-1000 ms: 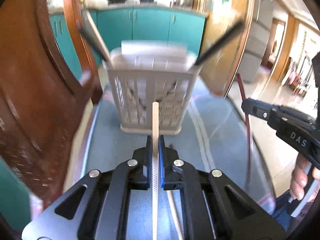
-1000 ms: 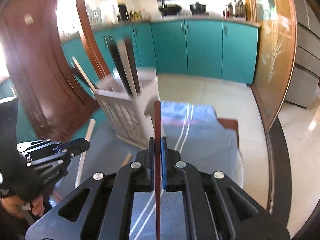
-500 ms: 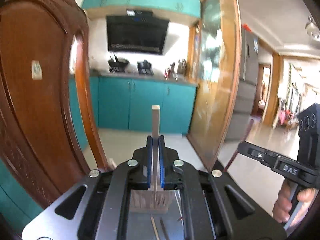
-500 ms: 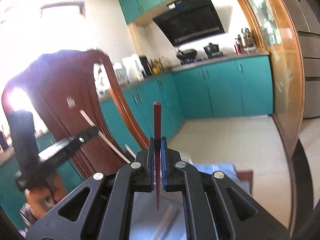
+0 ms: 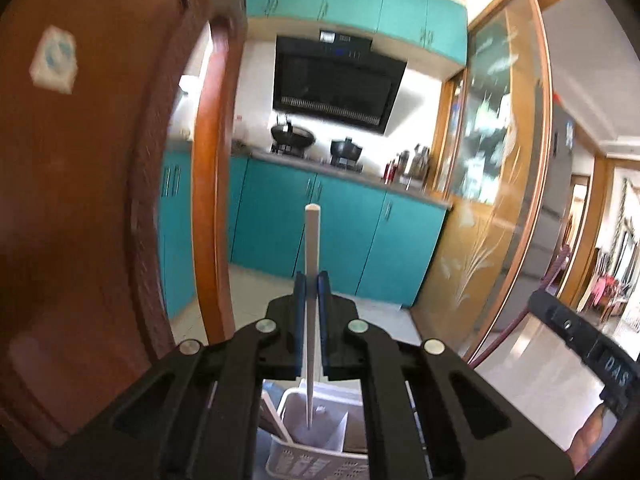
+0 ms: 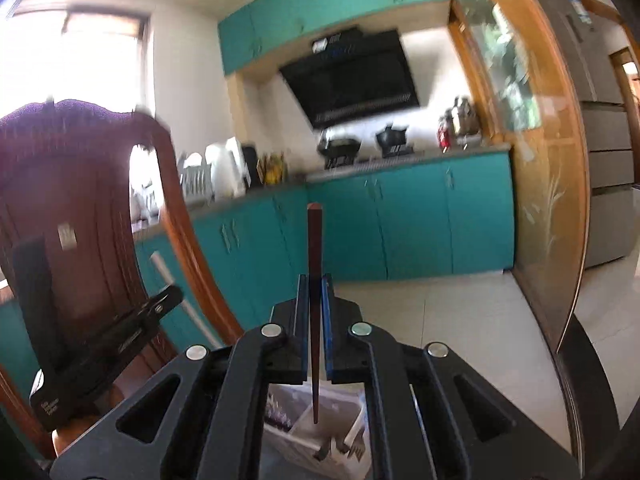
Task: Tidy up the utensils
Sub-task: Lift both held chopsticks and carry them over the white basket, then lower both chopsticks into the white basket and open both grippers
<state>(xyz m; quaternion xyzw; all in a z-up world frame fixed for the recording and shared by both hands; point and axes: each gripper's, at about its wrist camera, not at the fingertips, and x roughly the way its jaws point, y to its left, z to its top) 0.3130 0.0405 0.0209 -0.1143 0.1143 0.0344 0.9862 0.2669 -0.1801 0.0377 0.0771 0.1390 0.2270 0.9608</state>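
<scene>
Presently, the left tool (image 5: 311, 320) is clamping a long white plastic chopstick (image 5: 311, 280) upright, and the right tool (image 6: 315, 320) a dark red-brown wooden chopstick (image 6: 315, 280), each tip hanging over the white slotted plastic utensil basket (image 5: 316, 460), evidently for dropping in.

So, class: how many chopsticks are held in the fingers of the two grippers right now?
2. A white chopstick stands clamped in the left gripper; a dark red-brown chopstick is clamped in the right gripper. More utensils in the basket below may be hidden.
</scene>
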